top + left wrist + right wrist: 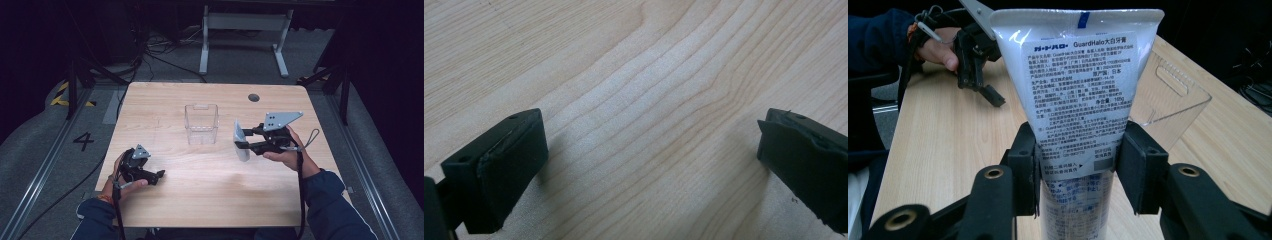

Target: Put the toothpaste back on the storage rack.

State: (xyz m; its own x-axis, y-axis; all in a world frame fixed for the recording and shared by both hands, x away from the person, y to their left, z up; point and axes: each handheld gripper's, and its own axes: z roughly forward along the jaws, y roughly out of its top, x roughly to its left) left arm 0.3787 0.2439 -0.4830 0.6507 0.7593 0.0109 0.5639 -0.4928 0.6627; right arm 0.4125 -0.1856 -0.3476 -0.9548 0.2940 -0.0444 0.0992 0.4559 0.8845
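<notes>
My right gripper (243,138) is shut on a white toothpaste tube (240,140), held above the table's right half, just right of a clear plastic bin (202,123). In the right gripper view the tube (1079,95) stands upright with its flat crimped end up, and both pads (1140,167) press its lower body. The clear bin (1168,97) lies behind it to the right. My left gripper (161,175) rests low at the front left of the wooden table (210,200). Its jaws stand open over bare wood (649,130) with nothing between them. The left gripper (993,95) also appears far off.
A round cable hole (253,97) sits near the table's back right. Beyond the far edge stand a white desk frame (245,37) and cables on the grey floor. A "4" marking (83,141) lies on the floor at the left.
</notes>
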